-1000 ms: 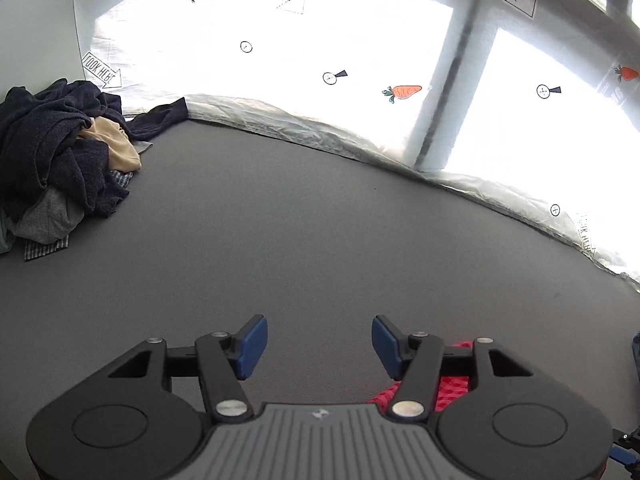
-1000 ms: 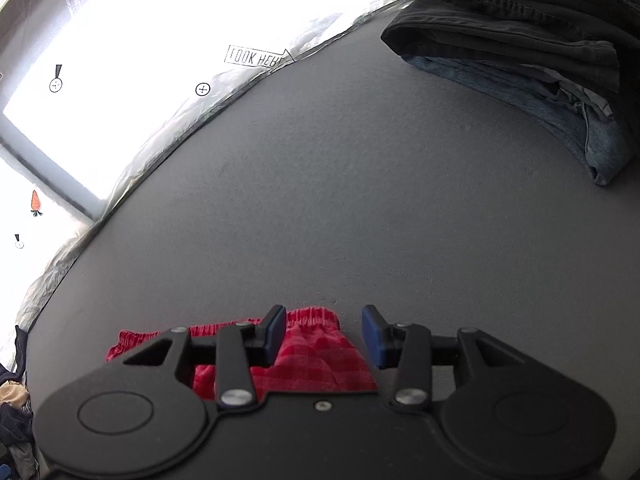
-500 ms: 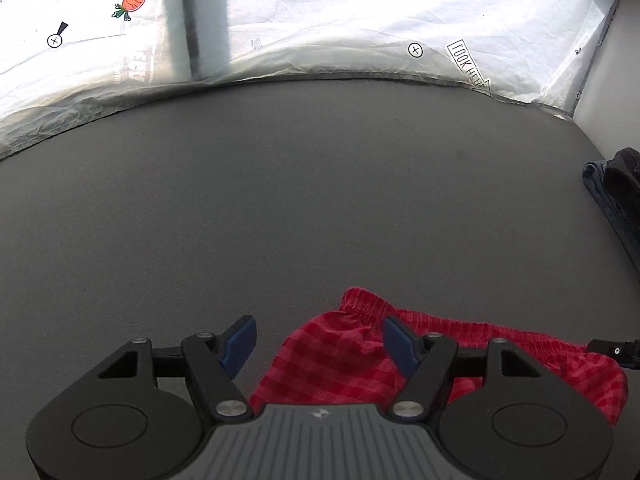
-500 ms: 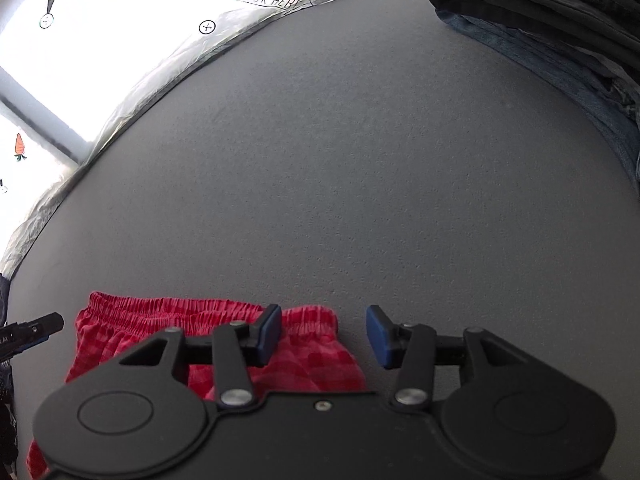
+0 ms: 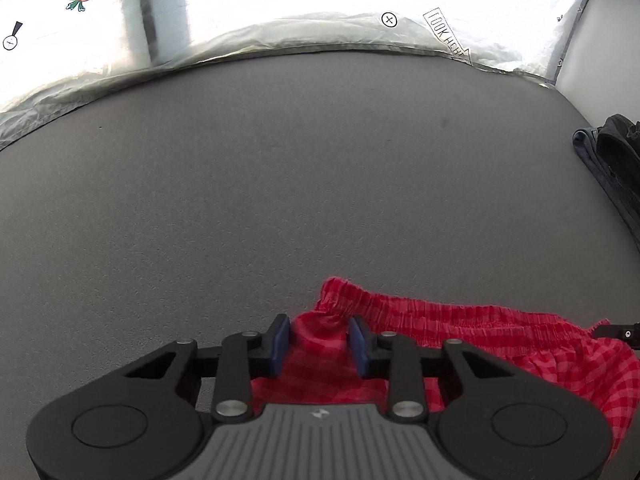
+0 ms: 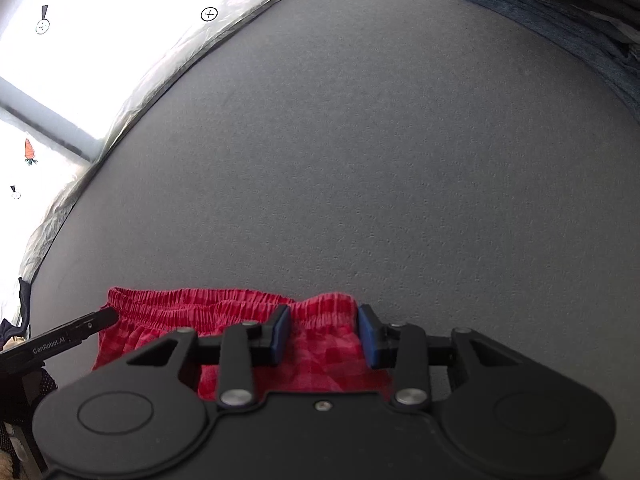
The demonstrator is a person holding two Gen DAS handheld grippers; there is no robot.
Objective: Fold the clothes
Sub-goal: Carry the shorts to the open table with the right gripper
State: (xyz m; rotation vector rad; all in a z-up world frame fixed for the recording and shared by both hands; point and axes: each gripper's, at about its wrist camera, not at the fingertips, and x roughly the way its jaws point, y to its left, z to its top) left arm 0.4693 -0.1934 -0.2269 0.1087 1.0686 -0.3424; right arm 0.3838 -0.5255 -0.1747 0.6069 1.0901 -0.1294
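Note:
Red checked shorts [image 5: 460, 332] lie flat on the grey surface, elastic waistband facing away from me. My left gripper [image 5: 320, 340] is open, its blue pads on either side of the waistband's left corner, where the cloth bunches up. My right gripper [image 6: 324, 334] is open around the waistband's right corner of the shorts [image 6: 192, 308]. The left gripper's finger also shows at the left of the right wrist view [image 6: 60, 340]. The lower part of the shorts is hidden under both gripper bodies.
The grey mat [image 5: 280, 184] stretches ahead to a crinkled white printed sheet [image 5: 304, 28]. A stack of folded dark jeans [image 6: 560, 12] sits at the far right, also seen in the left wrist view [image 5: 612, 168]. A dark clothes pile edge [image 6: 16, 324] shows at left.
The left gripper swung from the clothes pile over to the shorts and came down on the waistband's left corner, its jaws narrower now. The right gripper moved onto the right corner.

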